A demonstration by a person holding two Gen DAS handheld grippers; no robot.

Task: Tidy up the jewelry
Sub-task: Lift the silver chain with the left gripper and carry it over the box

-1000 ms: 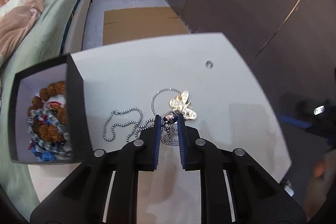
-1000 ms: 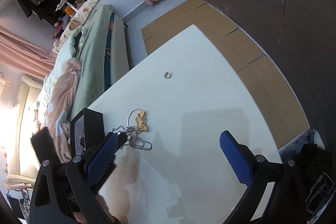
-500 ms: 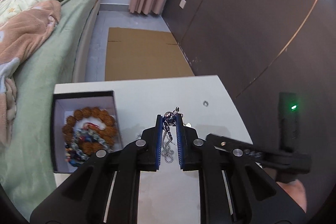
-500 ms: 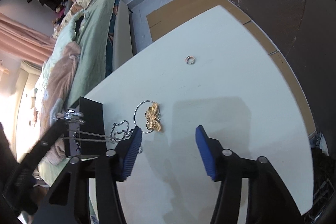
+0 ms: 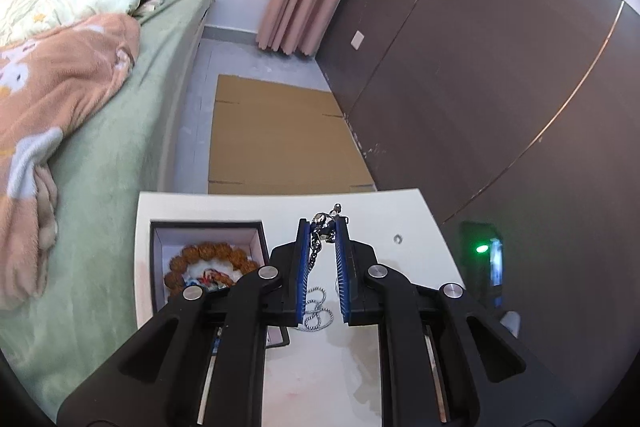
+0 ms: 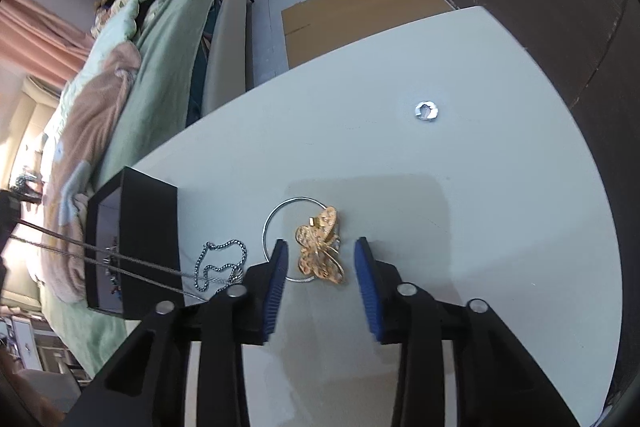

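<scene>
- Left gripper (image 5: 323,225): 2 blue-padded jaws pinched on the silver bead end of a chain necklace (image 5: 316,315), held above the white table (image 5: 416,223).
- Chain necklace: hangs down from the pinch between the jaws; its loose end lies coiled on the table, beside the box. In the right wrist view the chain (image 6: 218,269) runs taut and slanting up toward the left, over the box.
- Black box (image 5: 208,227): open, pale inside, at the table's left side next to the bed (image 5: 112,155); holds a brown bead bracelet (image 5: 208,253) and other coloured beads.
- Right gripper (image 6: 322,261): jaws closing, pointed down at the table; the gold butterfly brooch (image 6: 320,251) sits between the pads, not pressed by either.
- Thin silver hoop (image 6: 272,223): flat on the table, partly under the brooch and the left pad.
- Small silver ring (image 6: 426,111): alone on the table, well apart from the other pieces, toward the far edge.
- Flattened cardboard (image 5: 276,143): on the floor beyond the table.
</scene>
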